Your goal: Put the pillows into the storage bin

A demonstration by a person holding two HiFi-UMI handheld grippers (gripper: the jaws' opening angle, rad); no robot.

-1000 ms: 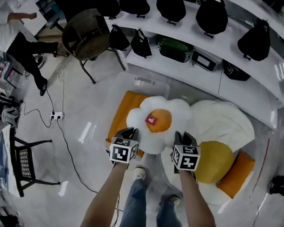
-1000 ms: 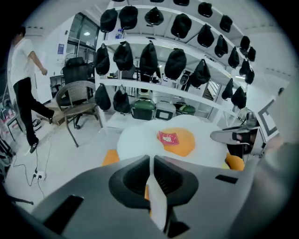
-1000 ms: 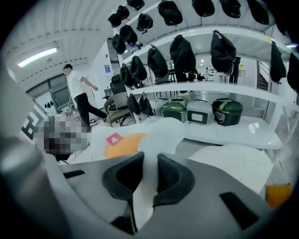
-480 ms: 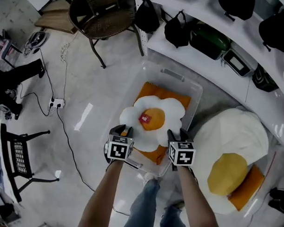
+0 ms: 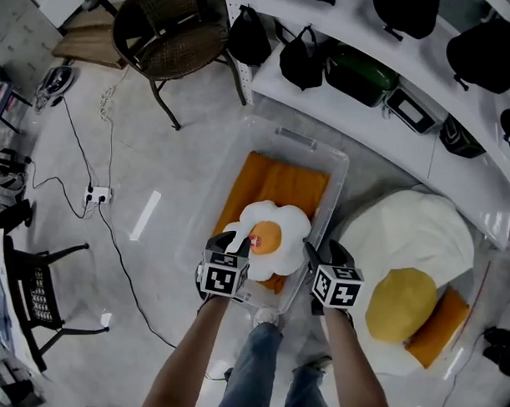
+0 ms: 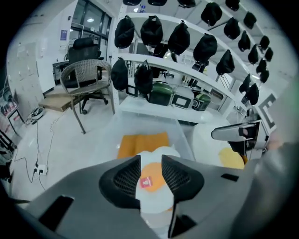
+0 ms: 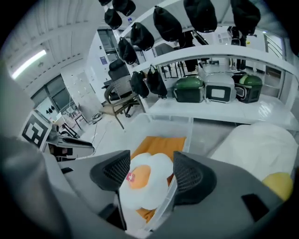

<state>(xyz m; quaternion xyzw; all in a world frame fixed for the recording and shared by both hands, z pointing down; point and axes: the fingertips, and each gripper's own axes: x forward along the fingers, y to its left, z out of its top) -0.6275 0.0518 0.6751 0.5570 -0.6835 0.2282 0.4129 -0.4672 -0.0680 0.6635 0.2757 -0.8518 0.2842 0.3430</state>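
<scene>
In the storage bin (image 5: 340, 164), egg pillow (image 5: 267, 238) lies on orange pillow (image 5: 275, 185); left gripper (image 5: 229, 241), right gripper (image 5: 320, 251): fingers opening, gripping nothing.

Small egg pillow (image 5: 269, 240) lies on orange pillow (image 5: 279, 185) inside clear bin (image 5: 342, 175); big egg pillow (image 5: 423, 234) just beside

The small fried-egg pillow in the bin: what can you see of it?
The fried-egg pillow is soft plush, with a white scalloped edge and an orange yolk bearing a small red tag. It sits yolk up at the near end of the clear storage bin, on an orange cushion. The left tool and right tool flank its near edge with jaws opening. It shows beyond their gaps, not pinched.
</scene>
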